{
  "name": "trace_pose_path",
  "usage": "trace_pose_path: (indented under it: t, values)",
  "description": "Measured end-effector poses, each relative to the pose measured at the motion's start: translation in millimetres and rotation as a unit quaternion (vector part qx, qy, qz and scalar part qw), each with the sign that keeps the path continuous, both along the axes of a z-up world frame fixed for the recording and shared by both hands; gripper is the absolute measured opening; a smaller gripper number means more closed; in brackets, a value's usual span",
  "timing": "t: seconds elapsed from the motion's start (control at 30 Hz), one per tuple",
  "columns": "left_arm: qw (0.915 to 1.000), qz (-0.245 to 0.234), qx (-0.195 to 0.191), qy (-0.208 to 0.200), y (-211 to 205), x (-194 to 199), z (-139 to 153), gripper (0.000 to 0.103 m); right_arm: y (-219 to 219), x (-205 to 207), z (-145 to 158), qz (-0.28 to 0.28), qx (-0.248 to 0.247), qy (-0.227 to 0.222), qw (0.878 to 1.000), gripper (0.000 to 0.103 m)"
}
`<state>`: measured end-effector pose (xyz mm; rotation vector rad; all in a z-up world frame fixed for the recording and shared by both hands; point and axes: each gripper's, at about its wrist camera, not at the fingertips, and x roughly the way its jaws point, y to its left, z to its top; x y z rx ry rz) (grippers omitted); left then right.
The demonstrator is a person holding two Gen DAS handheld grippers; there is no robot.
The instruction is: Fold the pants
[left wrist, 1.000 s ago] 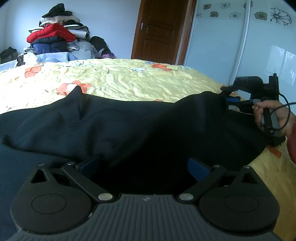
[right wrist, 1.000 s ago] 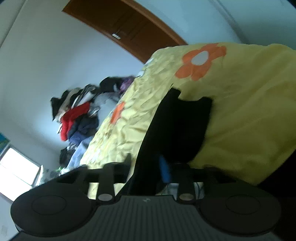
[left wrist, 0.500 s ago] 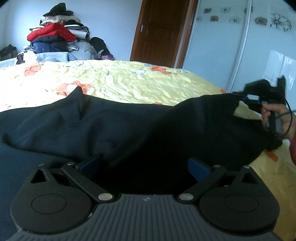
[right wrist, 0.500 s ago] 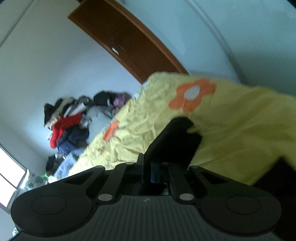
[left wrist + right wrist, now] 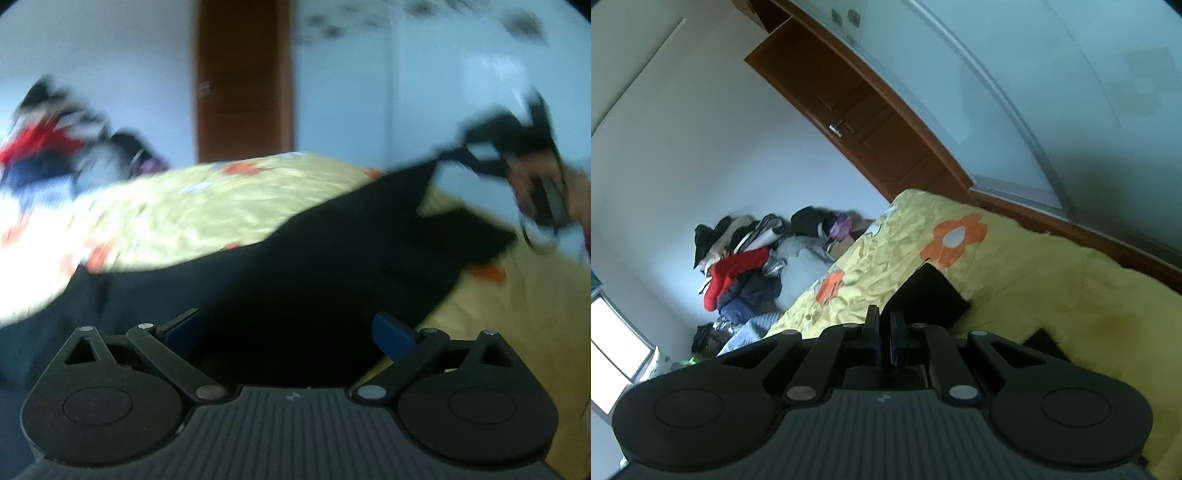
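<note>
The black pants (image 5: 303,273) lie across the yellow flowered bed (image 5: 207,210). My left gripper (image 5: 288,332) is low over the dark cloth with its blue pads wide apart; cloth fills the gap between them. My right gripper (image 5: 439,157) shows at the upper right of the blurred left wrist view, lifting a corner of the pants off the bed. In the right wrist view its jaws (image 5: 883,332) are pressed together on the black pants (image 5: 923,299), which hang below it over the bed (image 5: 1052,280).
A pile of clothes (image 5: 746,266) sits against the far wall by the bed's head. A brown wooden door (image 5: 243,74) and a pale sliding wardrobe (image 5: 1034,92) stand behind the bed. A window (image 5: 617,350) is at the left.
My right gripper has risen and carried the pants corner up and over toward the left. The left wrist camera has swung and its view is now blurred. The left jaws stay wide.
</note>
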<state>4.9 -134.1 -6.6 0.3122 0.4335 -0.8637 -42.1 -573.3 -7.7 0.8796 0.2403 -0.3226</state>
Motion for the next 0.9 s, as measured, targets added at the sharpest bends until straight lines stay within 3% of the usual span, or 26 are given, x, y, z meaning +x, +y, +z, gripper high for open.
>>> trace_pose_path:
  t: [0.1, 0.3, 0.33, 0.4, 0.47, 0.5, 0.63, 0.67, 0.7, 0.73, 0.8, 0.9]
  values:
    - [0.9975, -0.042, 0.049, -0.030, -26, -10, -6, 0.099, -1, 9, -11, 0.022, 0.009, 0.018, 1.000, 0.006]
    - [0.9974, -0.034, 0.059, -0.024, -40, -10, -16, 0.099, 0, 20, -44, 0.041, 0.040, 0.071, 0.996, 0.012]
    - [0.9975, -0.026, 0.060, -0.024, -40, -8, -17, 0.099, -1, 22, -49, 0.039, 0.047, 0.079, 0.995, 0.016]
    - [0.9979, -0.015, 0.059, -0.023, -37, -4, -15, 0.099, -1, 26, -56, 0.038, 0.057, 0.081, 0.994, 0.044]
    - [0.9986, -0.005, 0.050, -0.016, -31, -1, -11, 0.099, 0, 29, -58, 0.039, 0.055, 0.060, 0.996, 0.064]
    - [0.9989, 0.000, 0.045, -0.012, -29, 1, -10, 0.099, 1, 31, -57, 0.036, 0.049, 0.054, 0.997, 0.068]
    - [0.9993, 0.017, 0.029, 0.015, -25, 11, -6, 0.099, -2, 47, -60, 0.024, 0.041, 0.042, 0.998, 0.068]
    - [0.9993, 0.020, 0.026, 0.020, -25, 13, -6, 0.099, -6, 50, -64, 0.023, 0.054, 0.033, 0.998, 0.061]
    - [0.9992, 0.023, 0.025, 0.023, -26, 14, -5, 0.099, -9, 52, -65, 0.020, 0.056, 0.030, 0.998, 0.023]
    - [0.9991, 0.025, 0.024, 0.023, -26, 14, -4, 0.097, -11, 55, -66, 0.022, 0.062, 0.036, 0.997, 0.002]
    - [0.9993, 0.023, 0.024, 0.015, -28, 13, -1, 0.095, -11, 53, -66, 0.019, 0.074, 0.021, 0.997, 0.003]
    - [0.9995, 0.002, 0.031, -0.003, -34, 10, 3, 0.094, -7, 36, -46, 0.029, 0.080, -0.043, 0.995, 0.003]
